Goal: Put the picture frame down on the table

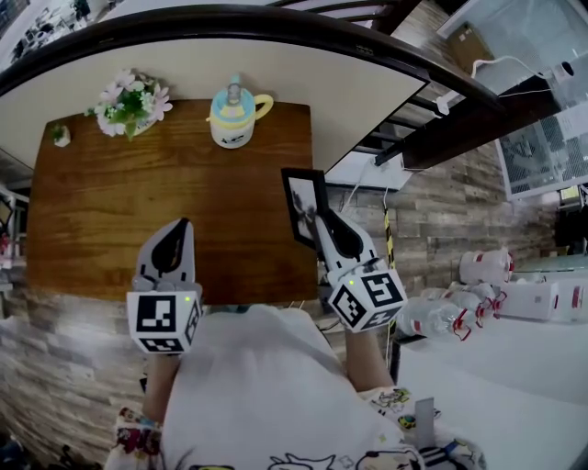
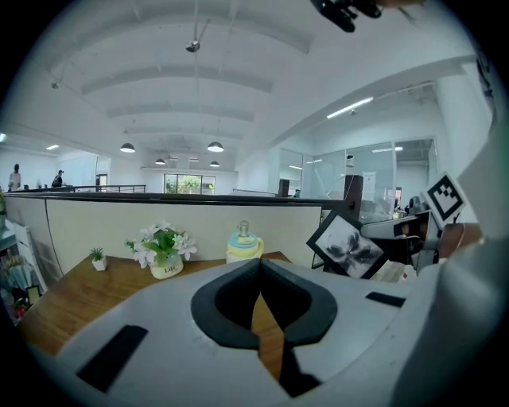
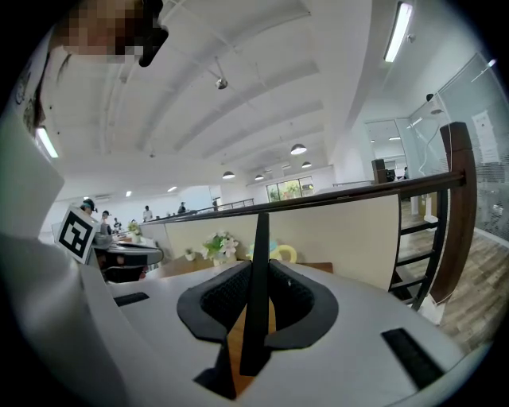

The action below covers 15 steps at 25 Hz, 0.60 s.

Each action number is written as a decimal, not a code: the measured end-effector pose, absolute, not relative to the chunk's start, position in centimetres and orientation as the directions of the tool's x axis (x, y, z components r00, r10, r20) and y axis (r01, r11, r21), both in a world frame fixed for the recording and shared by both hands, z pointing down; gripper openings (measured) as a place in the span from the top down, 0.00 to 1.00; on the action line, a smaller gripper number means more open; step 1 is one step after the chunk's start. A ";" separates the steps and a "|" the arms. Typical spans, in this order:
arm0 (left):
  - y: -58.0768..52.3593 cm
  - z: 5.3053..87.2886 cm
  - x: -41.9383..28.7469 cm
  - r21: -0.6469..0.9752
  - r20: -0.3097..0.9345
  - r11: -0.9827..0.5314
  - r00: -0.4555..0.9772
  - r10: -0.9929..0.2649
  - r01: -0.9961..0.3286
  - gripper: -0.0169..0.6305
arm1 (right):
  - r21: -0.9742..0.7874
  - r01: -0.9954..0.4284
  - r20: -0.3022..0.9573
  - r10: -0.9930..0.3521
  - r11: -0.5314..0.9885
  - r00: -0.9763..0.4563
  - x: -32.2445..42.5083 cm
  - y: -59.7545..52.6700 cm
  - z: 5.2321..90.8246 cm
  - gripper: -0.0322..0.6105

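Observation:
A black picture frame (image 1: 304, 204) with a grey photo is held upright over the right edge of the wooden table (image 1: 110, 211). My right gripper (image 1: 327, 224) is shut on the frame's lower edge. In the right gripper view the frame (image 3: 256, 294) shows edge-on as a thin black blade between the closed jaws. The left gripper view shows the frame (image 2: 347, 245) tilted like a diamond at the right. My left gripper (image 1: 175, 240) hovers over the table's near left part, jaws shut with nothing between them (image 2: 259, 318).
A pot of white and pink flowers (image 1: 131, 101) and a yellow mug-shaped ornament (image 1: 234, 113) stand at the table's far edge, a tiny plant (image 1: 61, 134) at its far left corner. A dark curved rail (image 1: 276, 27) and a partition wall lie beyond. Plastic bottles (image 1: 450, 317) lie right.

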State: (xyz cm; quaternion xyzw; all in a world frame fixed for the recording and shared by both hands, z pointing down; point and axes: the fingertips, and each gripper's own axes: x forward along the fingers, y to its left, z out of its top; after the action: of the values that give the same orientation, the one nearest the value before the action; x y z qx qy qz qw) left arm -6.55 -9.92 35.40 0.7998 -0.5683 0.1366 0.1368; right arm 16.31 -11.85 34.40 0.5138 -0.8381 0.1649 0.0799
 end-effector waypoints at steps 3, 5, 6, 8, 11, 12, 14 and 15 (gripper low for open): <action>-10.2 35.7 -6.8 0.067 0.379 -0.320 0.321 -0.868 -0.945 0.97 | -0.196 -0.886 0.309 -0.831 0.421 -0.463 15.7 -12.1 34.7 0.85; -10.3 36.0 -7.1 0.073 0.384 -0.321 0.324 -0.864 -0.944 0.97 | -0.199 -0.885 0.315 -0.827 0.422 -0.465 15.3 -12.1 34.9 0.85; -10.3 36.2 -7.1 0.075 0.388 -0.322 0.326 -0.862 -0.944 0.97 | -0.200 -0.884 0.318 -0.825 0.422 -0.466 15.0 -12.0 35.0 0.85; -10.3 36.6 -7.2 0.077 0.396 -0.328 0.331 -0.857 -0.941 0.97 | -0.205 -0.884 0.327 -0.822 0.419 -0.466 14.7 -12.0 35.4 0.85; -10.4 37.3 -7.4 0.076 0.411 -0.340 0.340 -0.846 -0.937 0.97 | -0.216 -0.886 0.337 -0.820 0.411 -0.463 14.2 -12.0 36.0 0.85; -10.4 37.5 -7.5 0.076 0.417 -0.342 0.342 -0.842 -0.937 0.97 | -0.221 -0.886 0.341 -0.819 0.408 -0.462 14.1 -12.0 36.2 0.85; -10.5 37.9 -7.6 0.080 0.426 -0.346 0.346 -0.836 -0.935 0.97 | -0.230 -0.886 0.348 -0.816 0.403 -0.461 13.8 -12.0 36.6 0.85; -10.5 38.1 -7.6 0.083 0.430 -0.348 0.349 -0.833 -0.934 0.97 | -0.232 -0.887 0.352 -0.816 0.400 -0.460 13.7 -12.0 36.9 0.85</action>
State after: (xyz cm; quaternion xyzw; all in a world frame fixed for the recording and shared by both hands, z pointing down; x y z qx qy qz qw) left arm -7.57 -10.48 38.13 0.8057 -0.5481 0.1584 0.1594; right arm 13.74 -12.02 36.85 0.5117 -0.8316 0.1957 0.0909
